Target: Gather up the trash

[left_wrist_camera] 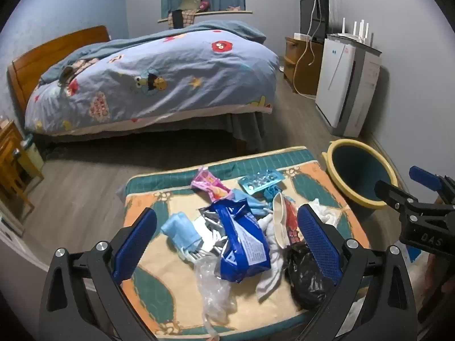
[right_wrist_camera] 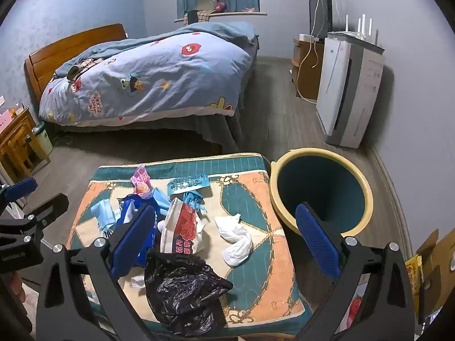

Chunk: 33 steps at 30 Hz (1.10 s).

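- On my right gripper [left_wrist_camera: 426,199], seen from my left wrist, I read "DAS".
- The duvet [right_wrist_camera: 148,76] carries "ME WANT COOKIE".
- Print on the blue wrapper [left_wrist_camera: 244,241] is too small to read.

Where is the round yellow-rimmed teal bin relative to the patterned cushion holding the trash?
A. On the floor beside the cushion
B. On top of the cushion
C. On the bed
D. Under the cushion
A: the yellow-rimmed teal bin stands on the floor at the patterned cushion's side edge, empty inside.
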Available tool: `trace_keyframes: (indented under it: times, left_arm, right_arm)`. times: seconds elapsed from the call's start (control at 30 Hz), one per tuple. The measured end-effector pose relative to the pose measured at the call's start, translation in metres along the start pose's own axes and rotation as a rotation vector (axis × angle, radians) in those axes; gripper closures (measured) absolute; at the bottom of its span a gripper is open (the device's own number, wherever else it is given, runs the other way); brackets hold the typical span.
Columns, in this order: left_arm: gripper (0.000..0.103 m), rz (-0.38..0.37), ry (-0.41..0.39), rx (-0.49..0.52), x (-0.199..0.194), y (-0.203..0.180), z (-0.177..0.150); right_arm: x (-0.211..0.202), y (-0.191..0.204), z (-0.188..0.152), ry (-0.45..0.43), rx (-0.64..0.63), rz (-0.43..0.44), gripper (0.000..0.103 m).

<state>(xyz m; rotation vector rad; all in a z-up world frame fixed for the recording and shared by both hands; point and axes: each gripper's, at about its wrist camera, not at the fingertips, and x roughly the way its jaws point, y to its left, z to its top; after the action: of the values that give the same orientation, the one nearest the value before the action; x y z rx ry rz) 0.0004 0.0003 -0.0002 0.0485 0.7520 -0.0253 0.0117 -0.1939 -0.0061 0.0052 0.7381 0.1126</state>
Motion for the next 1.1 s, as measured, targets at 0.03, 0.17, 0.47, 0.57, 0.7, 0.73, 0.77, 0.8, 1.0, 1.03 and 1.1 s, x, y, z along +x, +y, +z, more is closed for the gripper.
trace_keyframes:
  times: [0.03, 0.17, 0.47, 0.57, 0.7, 0.73, 0.77, 0.8, 1.0, 1.03, 1.1]
  left_arm:
    - [0.005, 0.002, -0.003, 0.0, 0.0, 0.0, 0.0]
    - [0.005, -0.002, 0.001, 0.001, 0.0, 0.0, 0.0]
    - [0.005, -0.004, 0.002, 0.0, 0.0, 0.0, -0.001]
    - [0.005, -0.001, 0.003, -0.002, 0.002, 0.0, -0.001]
    - [0.005, 0.0, 0.002, -0.001, 0.004, -0.002, -0.001]
    - [0.005, 0.001, 0.003, 0.0, 0.004, -0.002, -0.001]
    - [0.005, 0.002, 0.003, 0.001, 0.005, -0.003, -0.001]
    - [0.005, 0.003, 0.003, 0.001, 0.006, -0.003, -0.001]
    - [0.005, -0.006, 0.0, -0.002, -0.001, 0.001, 0.002]
    - [0.005, -0.005, 0.001, -0.001, -0.001, 0.001, 0.002]
    - [0.005, -0.004, 0.0, -0.001, -0.001, 0.001, 0.002]
  right_arm:
    - [0.0, 0.0, 0.0, 0.002, 0.0, -0.001, 0.005]
    - [0.001, 0.001, 0.0, 0.004, -0.002, -0.003, 0.005]
    - [0.002, 0.002, 0.0, 0.008, -0.006, -0.008, 0.005]
    - [0.002, 0.002, 0.0, 0.008, -0.005, -0.008, 0.005]
    - [0.001, 0.002, 0.002, 0.009, -0.005, -0.008, 0.005]
    - [0.001, 0.002, 0.003, 0.009, -0.006, -0.008, 0.005]
    - [0.0, 0.002, 0.003, 0.009, -0.007, -0.01, 0.005]
    - [0.0, 0.002, 0.004, 0.009, -0.006, -0.009, 0.005]
    - [0.003, 0.002, -0.001, 0.01, -0.006, -0.012, 0.005]
    - [0.003, 0.002, -0.001, 0.01, -0.006, -0.011, 0.005]
    - [0.004, 0.003, -0.002, 0.008, -0.008, -0.014, 0.005]
